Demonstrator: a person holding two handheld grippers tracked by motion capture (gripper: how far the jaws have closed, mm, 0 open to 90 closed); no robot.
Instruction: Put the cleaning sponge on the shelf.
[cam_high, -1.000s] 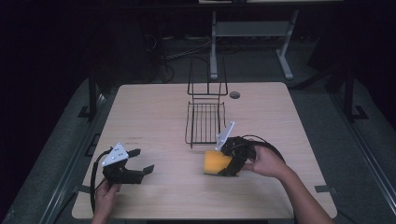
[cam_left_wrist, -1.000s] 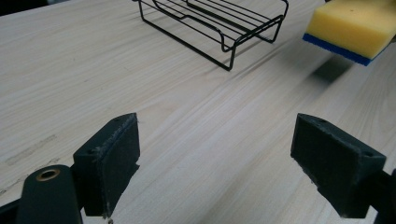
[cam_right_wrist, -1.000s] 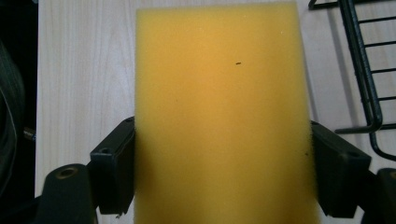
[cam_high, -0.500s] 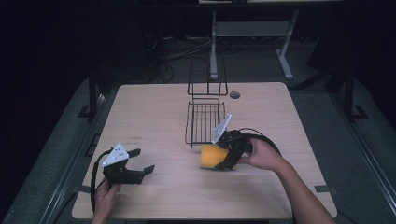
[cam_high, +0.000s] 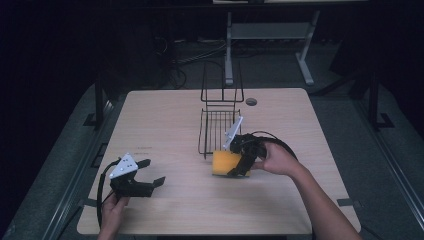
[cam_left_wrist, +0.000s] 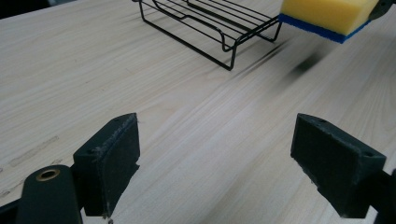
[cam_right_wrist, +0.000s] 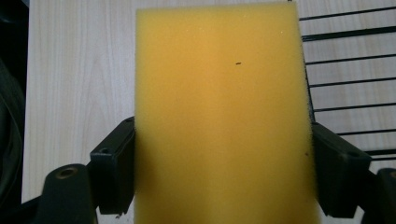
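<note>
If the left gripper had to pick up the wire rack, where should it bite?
Probably the near rim wire of the wire rack, approached from the left gripper's side: thin, exposed, raised on feet. The right gripper with the sponge crowds the other corner.

The left gripper (cam_high: 148, 179) sits low at the near left, held from behind by the left hand (cam_high: 113, 207), its jaws spread wide with nothing between them. The right gripper (cam_high: 238, 161) — carried by the right hand (cam_high: 274, 159) on an outstretched forearm — has its jaws pressed against both sides of a yellow sponge (cam_right_wrist: 219, 116).
</note>
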